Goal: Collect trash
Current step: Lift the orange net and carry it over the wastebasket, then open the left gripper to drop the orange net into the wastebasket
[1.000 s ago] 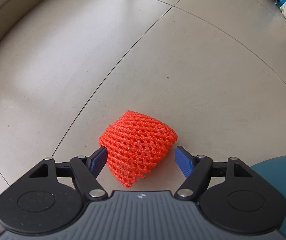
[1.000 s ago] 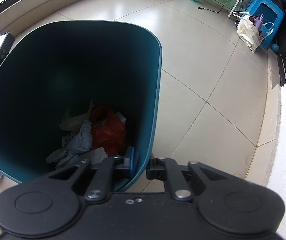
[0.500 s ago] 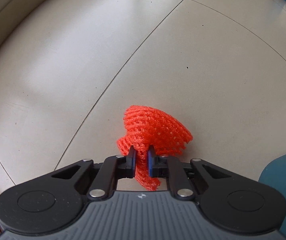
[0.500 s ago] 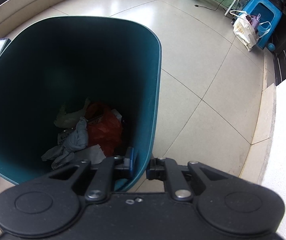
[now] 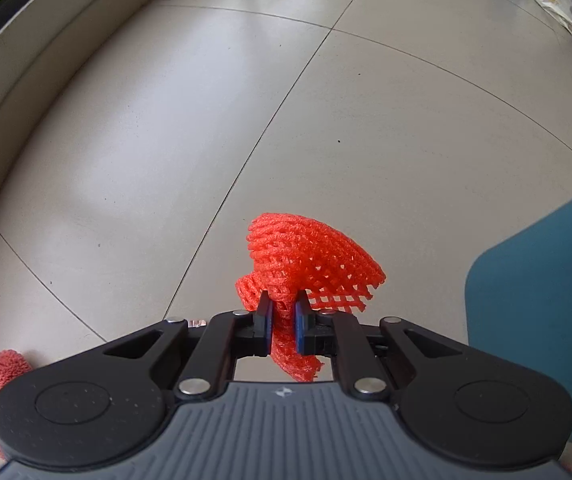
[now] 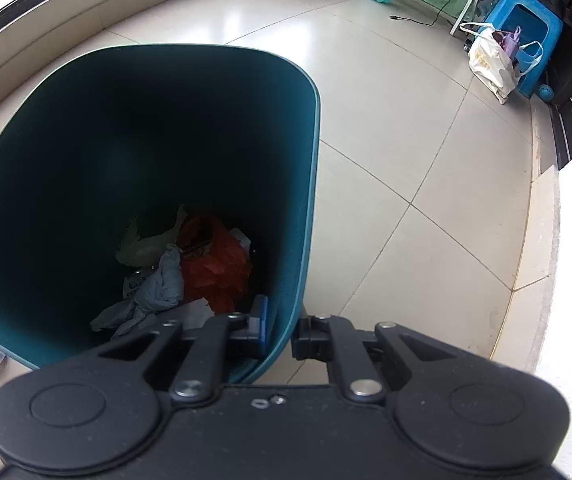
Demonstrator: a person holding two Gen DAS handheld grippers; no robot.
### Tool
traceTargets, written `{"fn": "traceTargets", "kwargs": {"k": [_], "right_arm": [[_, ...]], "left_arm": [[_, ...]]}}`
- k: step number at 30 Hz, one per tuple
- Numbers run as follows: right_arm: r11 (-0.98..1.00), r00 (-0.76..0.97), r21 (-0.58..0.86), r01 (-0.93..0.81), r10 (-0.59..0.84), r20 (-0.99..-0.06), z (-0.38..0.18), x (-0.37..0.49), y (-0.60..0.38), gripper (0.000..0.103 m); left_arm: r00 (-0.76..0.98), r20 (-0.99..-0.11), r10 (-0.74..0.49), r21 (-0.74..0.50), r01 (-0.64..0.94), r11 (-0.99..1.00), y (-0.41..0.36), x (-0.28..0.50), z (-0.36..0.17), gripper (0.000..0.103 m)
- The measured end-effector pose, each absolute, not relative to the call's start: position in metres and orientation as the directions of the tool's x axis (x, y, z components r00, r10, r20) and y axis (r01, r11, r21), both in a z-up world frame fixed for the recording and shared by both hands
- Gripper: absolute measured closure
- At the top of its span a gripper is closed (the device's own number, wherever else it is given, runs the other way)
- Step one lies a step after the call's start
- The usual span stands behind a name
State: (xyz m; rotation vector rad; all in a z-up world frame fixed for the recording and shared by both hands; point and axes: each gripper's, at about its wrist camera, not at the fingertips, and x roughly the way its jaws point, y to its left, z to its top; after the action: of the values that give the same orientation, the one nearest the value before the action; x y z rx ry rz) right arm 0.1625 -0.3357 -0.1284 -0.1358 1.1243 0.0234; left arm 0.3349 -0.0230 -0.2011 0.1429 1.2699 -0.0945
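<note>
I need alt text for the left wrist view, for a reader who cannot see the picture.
The left gripper is shut on a crumpled orange foam fruit net and holds it above a beige tiled floor. Part of a teal trash bin shows at the right edge, and another orange net piece lies at the lower left.

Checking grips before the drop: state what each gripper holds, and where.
Left gripper pinches the red net at its bunched near end. Right gripper clamps the bin by its near rim.
</note>
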Motion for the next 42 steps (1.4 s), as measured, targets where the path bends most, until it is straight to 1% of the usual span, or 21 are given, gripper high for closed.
{"fn": "traceTargets", "kwargs": {"k": [6, 11, 15, 18, 24, 29, 33, 38, 42], "right_arm": [[0.992, 0.437, -0.085, -0.097, -0.035, -0.899, -0.126, 0.159, -0.336, 0.093], [0.993, 0.445, -0.073, -0.092, -0.025, -0.895, -0.125, 0.159, -0.34, 0.092], [0.994, 0.451, -0.065, -0.083, -0.021, -0.893, -0.125, 0.16, -0.343, 0.093], [0.995, 0.457, -0.065, -0.077, -0.023, -0.889, -0.126, 0.16, -0.344, 0.093], [0.994, 0.458, -0.07, -0.081, -0.026, -0.889, -0.127, 0.158, -0.343, 0.093], [0.991, 0.47, -0.09, -0.099, -0.034, -0.882, -0.129, 0.155, -0.339, 0.093], [0.992, 0.471, -0.087, -0.089, -0.035, -0.881, -0.129, 0.155, -0.337, 0.093], [0.991, 0.471, -0.089, -0.097, -0.033, -0.881, -0.129, 0.155, -0.337, 0.093], [0.99, 0.473, -0.089, -0.107, -0.028, -0.881, -0.128, 0.154, -0.337, 0.093]], "left_arm": [[0.352, -0.935, -0.048, 0.029, 0.208, 0.978, -0.047, 0.29, -0.129, 0.093], [0.425, -0.904, -0.042, 0.083, 0.273, 0.959, -0.08, 0.253, -0.06, 0.093], [0.466, -0.883, -0.056, 0.102, 0.306, 0.947, -0.102, 0.228, -0.02, 0.093], [0.485, -0.869, -0.101, 0.092, 0.359, 0.929, -0.122, 0.213, 0.002, 0.093], [0.468, -0.866, -0.173, 0.074, 0.464, 0.883, -0.17, 0.195, -0.004, 0.093], [0.419, -0.878, -0.23, 0.017, 0.508, 0.861, -0.207, 0.187, -0.026, 0.093], [0.394, -0.899, -0.193, 0.048, 0.525, 0.849, -0.237, 0.191, -0.06, 0.093], [0.342, -0.928, -0.146, 0.056, 0.516, 0.854, -0.248, 0.201, -0.098, 0.093], [0.301, -0.938, -0.172, 0.012, 0.523, 0.852, -0.247, 0.206, -0.111, 0.092]]}}
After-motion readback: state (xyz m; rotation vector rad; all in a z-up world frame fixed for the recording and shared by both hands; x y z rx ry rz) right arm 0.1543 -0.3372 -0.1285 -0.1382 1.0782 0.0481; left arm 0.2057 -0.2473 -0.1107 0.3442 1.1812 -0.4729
